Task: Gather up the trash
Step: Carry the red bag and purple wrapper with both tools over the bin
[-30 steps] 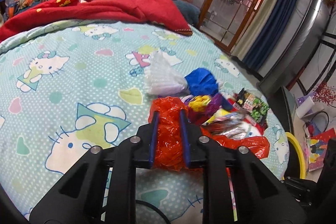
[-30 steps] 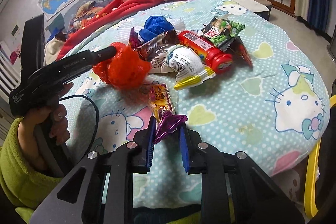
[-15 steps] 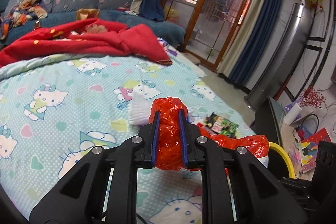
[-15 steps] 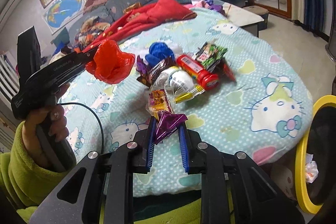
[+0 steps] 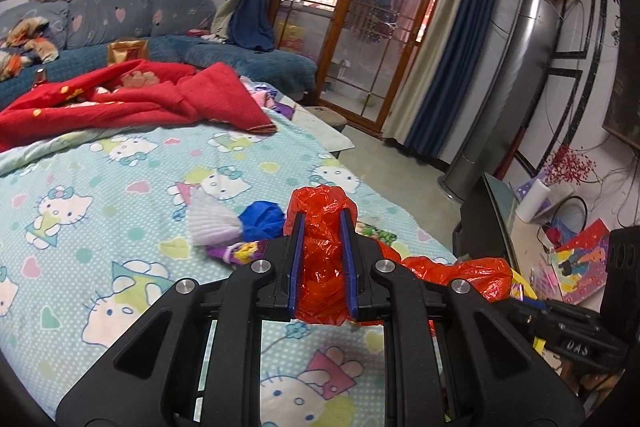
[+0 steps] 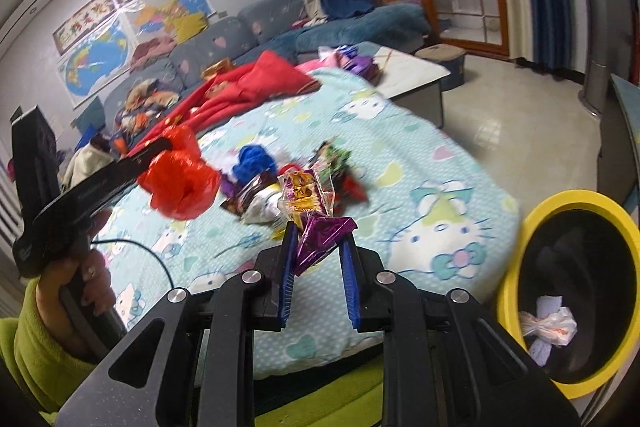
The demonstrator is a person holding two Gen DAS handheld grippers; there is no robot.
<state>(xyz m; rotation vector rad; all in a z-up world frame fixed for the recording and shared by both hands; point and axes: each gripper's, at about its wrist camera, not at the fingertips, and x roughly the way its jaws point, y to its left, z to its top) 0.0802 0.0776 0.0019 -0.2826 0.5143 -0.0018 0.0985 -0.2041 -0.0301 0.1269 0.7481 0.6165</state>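
Observation:
My left gripper (image 5: 323, 221) is shut on a crumpled red plastic bag (image 5: 322, 255), held up above the bed; the same red bag (image 6: 180, 183) hangs from the left gripper (image 6: 170, 143) at the left of the right wrist view. My right gripper (image 6: 318, 231) is shut on a purple wrapper (image 6: 322, 237), with a yellow snack packet (image 6: 306, 195) standing up from it. Both are lifted off the sheet. A heap of wrappers (image 6: 280, 183) with a blue wad (image 6: 254, 161) lies on the bed. A yellow-rimmed black bin (image 6: 576, 291) stands at the right, beside the bed.
The bed has a cartoon-cat sheet (image 5: 100, 211) and a red blanket (image 5: 132, 103) at its far side. A white mesh wrap (image 5: 212, 225) lies by the blue wad (image 5: 262, 221). A white bag (image 6: 550, 327) lies inside the bin. A low table (image 6: 416, 75) and tiled floor are beyond the bed.
Both grippers have risen off the bed with their loads and tilted up. The right one has swung right, bringing the yellow-rimmed bin into view.

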